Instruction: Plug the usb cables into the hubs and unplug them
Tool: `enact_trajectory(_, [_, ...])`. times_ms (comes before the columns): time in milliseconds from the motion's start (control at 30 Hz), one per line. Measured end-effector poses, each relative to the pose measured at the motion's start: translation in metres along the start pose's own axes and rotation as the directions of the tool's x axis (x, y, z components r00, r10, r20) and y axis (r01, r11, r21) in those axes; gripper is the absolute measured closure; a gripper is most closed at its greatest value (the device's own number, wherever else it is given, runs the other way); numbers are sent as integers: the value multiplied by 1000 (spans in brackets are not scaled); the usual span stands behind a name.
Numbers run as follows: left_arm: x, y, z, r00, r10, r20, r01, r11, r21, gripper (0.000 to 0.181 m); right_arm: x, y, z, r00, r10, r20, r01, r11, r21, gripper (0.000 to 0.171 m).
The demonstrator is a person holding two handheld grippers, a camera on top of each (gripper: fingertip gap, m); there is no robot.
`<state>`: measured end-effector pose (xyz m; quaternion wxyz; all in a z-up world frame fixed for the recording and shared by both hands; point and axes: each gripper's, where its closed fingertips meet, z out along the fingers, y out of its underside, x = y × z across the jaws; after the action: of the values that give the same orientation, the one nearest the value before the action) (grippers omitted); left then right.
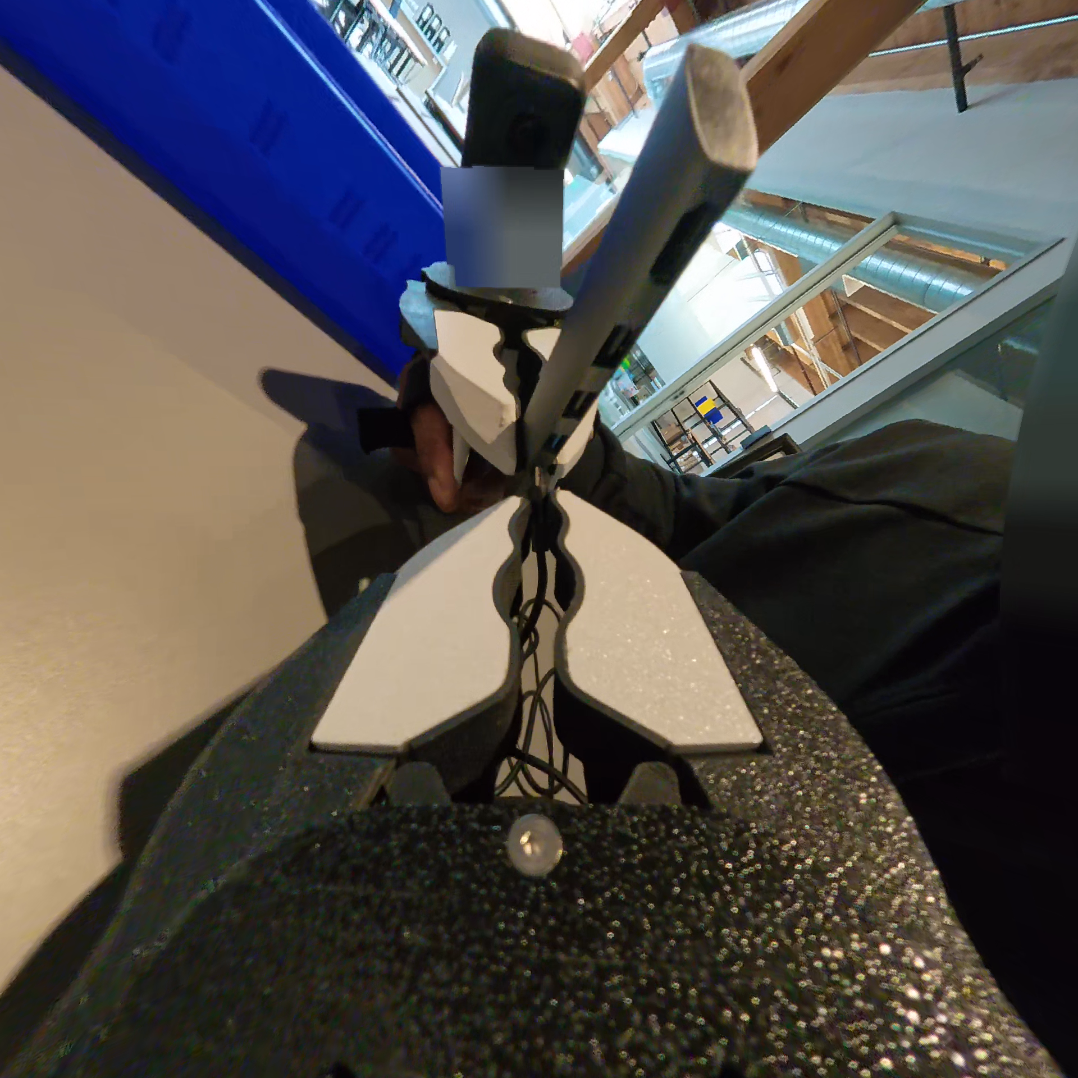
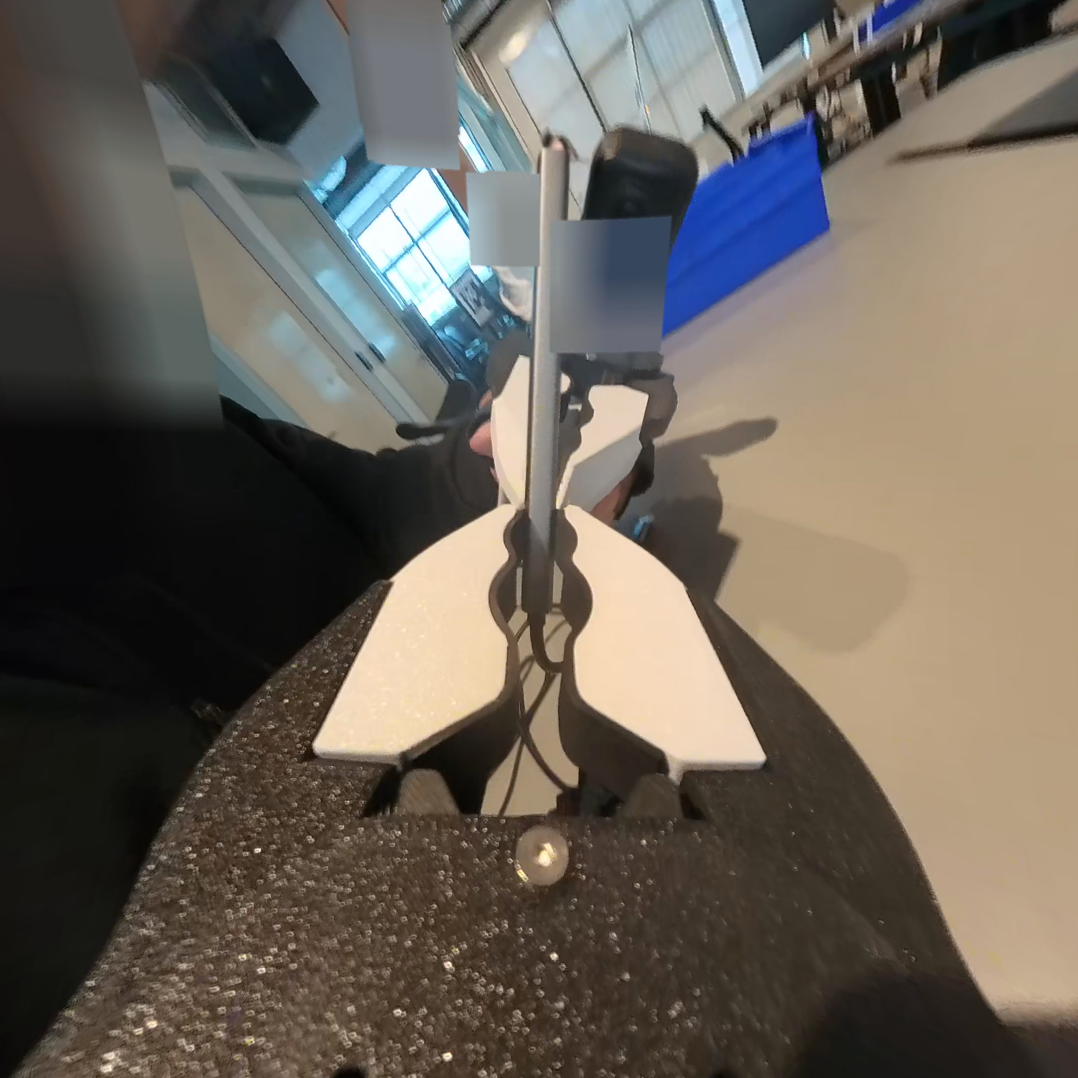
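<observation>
Two grippers meet mid-air above the counter (image 1: 116, 408). Left wrist view: left gripper (image 1: 539, 496) is clamped on a cable plug (image 1: 539, 525) at the grey hub (image 1: 636, 245). Right wrist view: right gripper (image 2: 539, 519) pinches the hub's near end. Risk: angled pulling could bend the connector.

Daylight pours in from the windows (image 2: 408, 251) behind, bright and bluish, washing them out. My grippers throw soft dark shadows (image 2: 717, 466) across the pale table (image 2: 875, 466). Both wide-angle views bend hard at the edges, the left and lower margins smear with blur, and the black housing (image 1: 525, 962) sparkles with glare.
</observation>
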<state>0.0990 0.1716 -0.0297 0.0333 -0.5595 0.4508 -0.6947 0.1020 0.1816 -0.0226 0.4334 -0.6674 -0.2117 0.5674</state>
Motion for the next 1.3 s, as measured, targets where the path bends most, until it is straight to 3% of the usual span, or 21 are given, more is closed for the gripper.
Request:
enact_trajectory(200, [-8, 11, -1, 999, -35, 24, 36, 997, -67, 176, 5, 17, 4, 999, 10, -49, -16, 994, -112, 161])
enact_trajectory(467, [-18, 13, 0, 997, -25, 69, 30, 997, -65, 177, 13, 25, 2, 995, 13, -103, -29, 987, -157, 161])
enact_trajectory(867, [-9, -9, -11, 995, 85, 51, -87, 995, 42, 172, 10, 2, -3, 994, 1, -107, -5, 1000, -30, 162])
enact_trajectory(1300, [-24, 9, -4, 930, 301, 210, -277, 951, -134, 175, 14, 4, 0, 987, -38, -158, 31, 998, -47, 162])
